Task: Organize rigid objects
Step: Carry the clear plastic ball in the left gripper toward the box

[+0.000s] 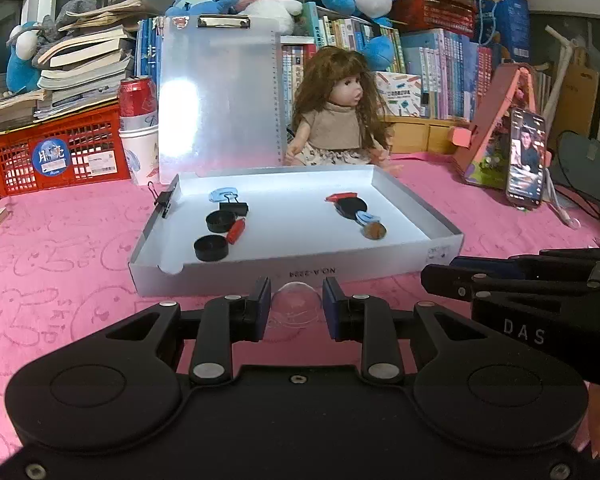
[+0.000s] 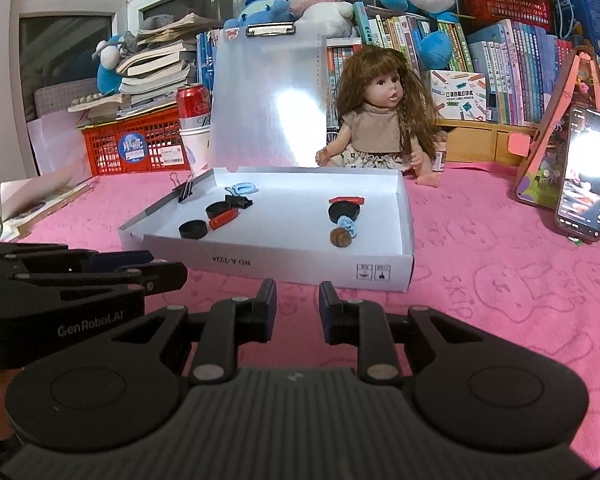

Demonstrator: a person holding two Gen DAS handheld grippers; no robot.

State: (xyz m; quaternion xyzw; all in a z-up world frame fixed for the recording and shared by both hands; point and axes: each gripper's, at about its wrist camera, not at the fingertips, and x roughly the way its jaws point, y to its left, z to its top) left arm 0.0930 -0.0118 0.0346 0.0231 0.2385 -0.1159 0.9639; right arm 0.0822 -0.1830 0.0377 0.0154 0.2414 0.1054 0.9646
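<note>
Low centre of the left view: left gripper [image 1: 296,306], jaws clamped on a clear dome [image 1: 296,308], likely light, stiff, slick, perhaps brittle; best pinched across its widest part. Further right, right gripper [image 2: 298,306], jaws slightly apart, empty. Beyond, mid-frame: white box [image 1: 440,220] holding black caps [image 1: 211,249], red clips [image 1: 236,230], all rigid.

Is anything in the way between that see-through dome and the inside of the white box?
Only the white box's front wall, just beyond the clear dome in the left hand-held gripper. The pink cloth between them looks bare.
</note>
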